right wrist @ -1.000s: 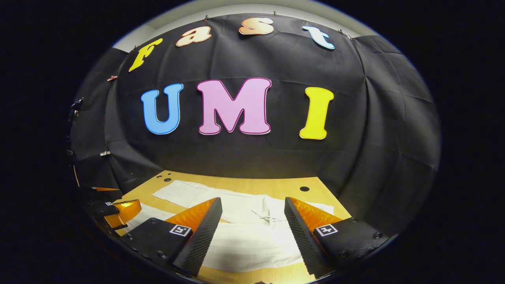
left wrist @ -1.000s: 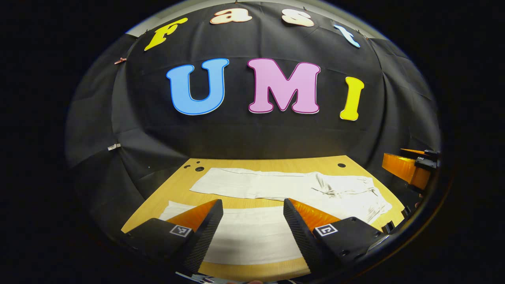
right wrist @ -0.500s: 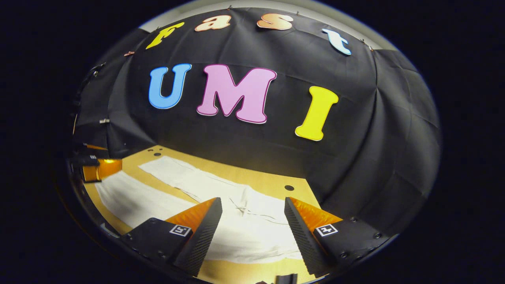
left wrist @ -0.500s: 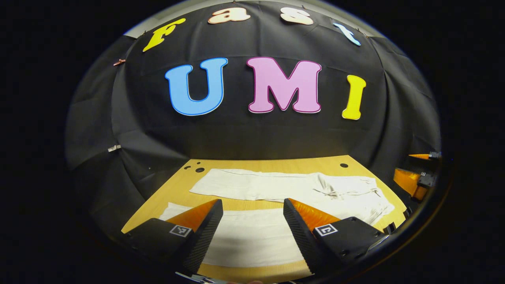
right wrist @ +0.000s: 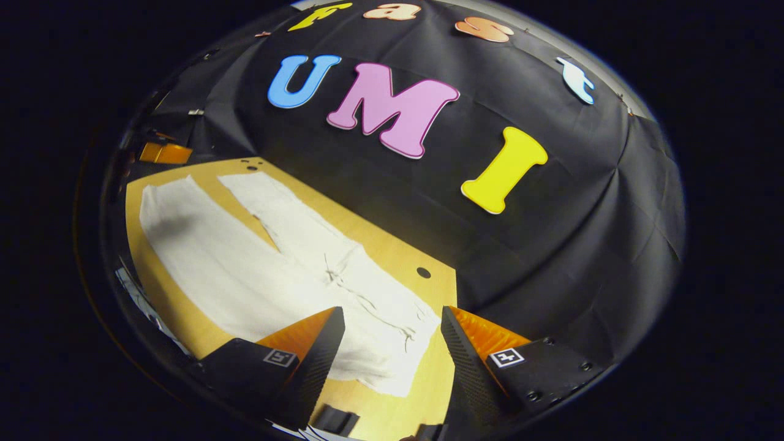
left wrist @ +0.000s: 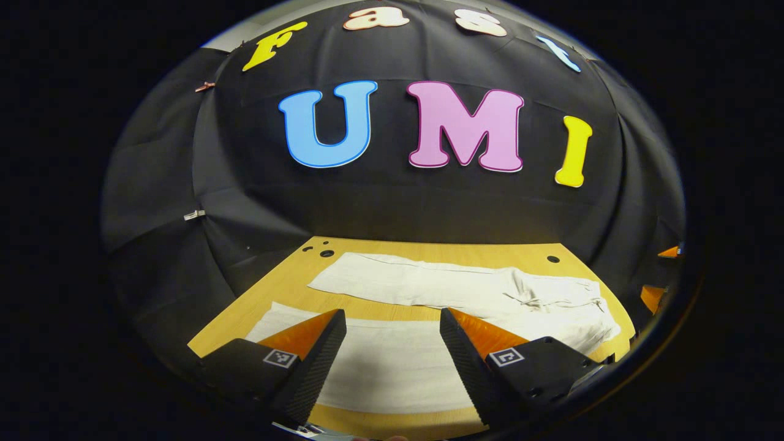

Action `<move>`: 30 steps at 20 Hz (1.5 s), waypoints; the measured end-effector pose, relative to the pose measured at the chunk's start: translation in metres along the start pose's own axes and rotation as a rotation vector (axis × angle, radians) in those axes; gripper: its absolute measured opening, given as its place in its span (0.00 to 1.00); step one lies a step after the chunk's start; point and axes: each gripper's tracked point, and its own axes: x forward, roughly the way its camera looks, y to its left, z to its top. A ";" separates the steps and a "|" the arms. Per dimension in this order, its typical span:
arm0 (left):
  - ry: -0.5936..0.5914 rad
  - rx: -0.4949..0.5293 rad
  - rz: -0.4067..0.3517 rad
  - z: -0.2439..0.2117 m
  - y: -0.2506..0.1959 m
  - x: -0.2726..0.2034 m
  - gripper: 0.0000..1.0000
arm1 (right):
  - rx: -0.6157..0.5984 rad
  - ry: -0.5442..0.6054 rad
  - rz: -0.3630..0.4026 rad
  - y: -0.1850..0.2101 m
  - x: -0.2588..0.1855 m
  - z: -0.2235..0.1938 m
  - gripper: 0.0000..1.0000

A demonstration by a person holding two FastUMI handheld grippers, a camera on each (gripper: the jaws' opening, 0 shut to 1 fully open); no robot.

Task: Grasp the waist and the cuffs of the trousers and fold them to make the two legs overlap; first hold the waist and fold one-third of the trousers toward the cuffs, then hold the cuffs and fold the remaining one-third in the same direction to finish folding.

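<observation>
White trousers [left wrist: 441,288] lie flat on the wooden table [left wrist: 288,282], legs spread apart, waist toward the right in the left gripper view. My left gripper [left wrist: 392,349] is open above the near leg [left wrist: 392,367], with nothing between its fingers. In the right gripper view the trousers [right wrist: 245,263] run from the cuffs at upper left to the waist [right wrist: 392,361] at the bottom. My right gripper [right wrist: 392,349] hangs open above the waist end, holding nothing. A drawstring [right wrist: 367,303] lies on the waist area. The left gripper [right wrist: 162,152] appears small at the far left of that view.
The black cloth wall [left wrist: 392,208] closes the far side of the table. Round holes [left wrist: 326,253] sit in the table's far left corner and one hole [right wrist: 423,272] near the waist. The table's right edge [right wrist: 454,294] runs close beside the right gripper.
My right gripper has swung and rolled toward the waist end, so the trousers now run diagonally in its view. My left gripper shifted only slightly. Both stay open.
</observation>
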 end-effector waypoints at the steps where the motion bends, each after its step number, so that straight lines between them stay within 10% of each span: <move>1: 0.006 0.009 0.005 -0.002 0.002 0.001 0.98 | -0.055 0.031 0.014 -0.005 -0.001 -0.016 0.97; 11: 0.098 0.057 0.065 -0.015 0.019 0.011 0.98 | -0.494 0.192 0.234 0.003 0.006 -0.157 0.98; 30: 0.199 0.019 0.163 -0.040 0.030 -0.002 0.98 | -0.647 0.316 0.350 0.025 0.093 -0.206 0.89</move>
